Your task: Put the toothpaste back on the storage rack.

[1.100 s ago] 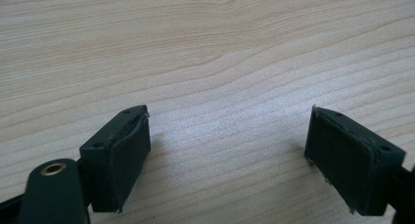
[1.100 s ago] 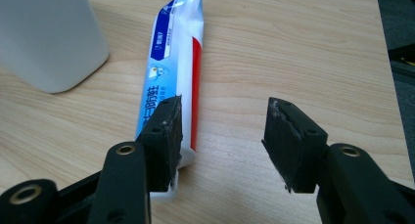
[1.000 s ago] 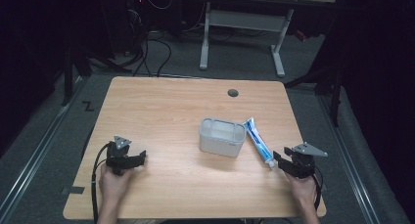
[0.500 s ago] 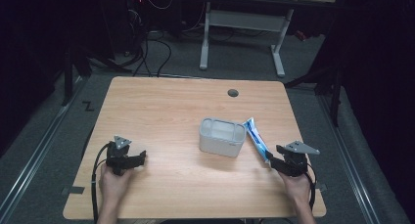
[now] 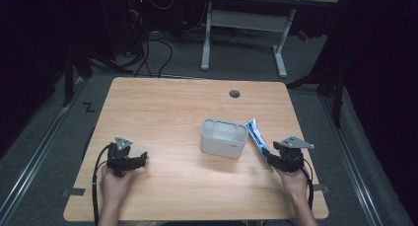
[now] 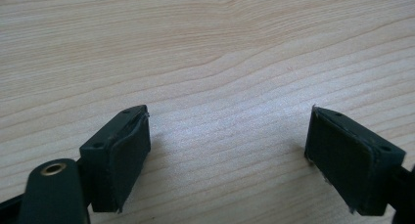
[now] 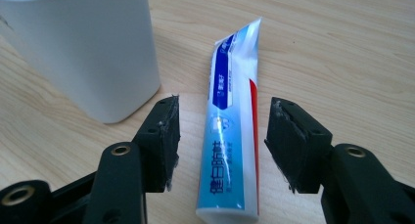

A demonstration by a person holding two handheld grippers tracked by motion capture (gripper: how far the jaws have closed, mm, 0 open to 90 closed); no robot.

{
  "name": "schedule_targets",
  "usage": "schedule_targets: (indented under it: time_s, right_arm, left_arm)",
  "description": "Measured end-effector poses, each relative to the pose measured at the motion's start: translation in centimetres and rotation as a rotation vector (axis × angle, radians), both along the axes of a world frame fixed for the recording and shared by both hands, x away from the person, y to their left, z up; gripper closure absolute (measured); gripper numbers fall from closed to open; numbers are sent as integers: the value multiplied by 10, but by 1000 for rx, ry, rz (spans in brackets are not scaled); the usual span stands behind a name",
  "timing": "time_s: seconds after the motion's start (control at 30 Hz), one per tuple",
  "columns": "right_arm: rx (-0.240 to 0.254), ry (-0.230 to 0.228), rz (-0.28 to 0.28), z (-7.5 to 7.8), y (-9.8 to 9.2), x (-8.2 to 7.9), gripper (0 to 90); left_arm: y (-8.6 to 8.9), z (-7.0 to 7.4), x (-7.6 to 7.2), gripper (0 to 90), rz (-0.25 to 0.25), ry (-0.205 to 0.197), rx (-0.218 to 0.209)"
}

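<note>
Toothpaste tube (image 7: 230,126) – glossy soft plastic, white with a blue panel, a red stripe and printed characters, flattened body, wide at the near end and crimped flat at the far end. It lies flat on the table (image 5: 162,112), pale wood-grain laminate with a matte finish and 1 round dark grommet hole (image 5: 234,94) in the upper middle of the high view.

Long axis: in the right gripper view it runs from bottom centre up to the upper centre, leaning slightly right; crimped end at the top. In the high view the tube (image 5: 257,137) sits right of centre, on a diagonal from upper left to lower right, its upper end just beside the container (image 5: 223,138).

Container: white-grey, smooth matte plastic, rounded-corner box shape, open top. It takes the upper left of the right gripper view (image 7: 83,43).

Right gripper (image 7: 220,141) – 2 black jaws with flat rubbery pads, spread apart and just been opening, straddling the near part of the tube. Pads stand clear on both sides, no contact seen. In the high view it sits at the tube's lower-right end (image 5: 272,159).

Left gripper (image 6: 227,150) – jaws spread wide, bare wood between them. High view puts it lower left (image 5: 140,160), well apart from the tube.
</note>
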State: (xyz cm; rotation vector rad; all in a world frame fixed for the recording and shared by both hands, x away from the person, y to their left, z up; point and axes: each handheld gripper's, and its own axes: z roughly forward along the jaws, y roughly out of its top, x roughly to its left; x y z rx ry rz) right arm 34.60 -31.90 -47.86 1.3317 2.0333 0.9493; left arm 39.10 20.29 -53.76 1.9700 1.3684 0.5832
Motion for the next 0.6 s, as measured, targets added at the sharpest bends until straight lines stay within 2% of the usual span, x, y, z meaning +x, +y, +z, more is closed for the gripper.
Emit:
schedule_targets:
  time_s: [0.2,0.6]
  right_arm:
    - [13,8,-3,1,3,9,463]
    - [-3,24,0,1,5,24,469]
  left_arm:
    - [0,0,0,172,0,0,-1]
    - [0,0,0,172,0,0,-1]
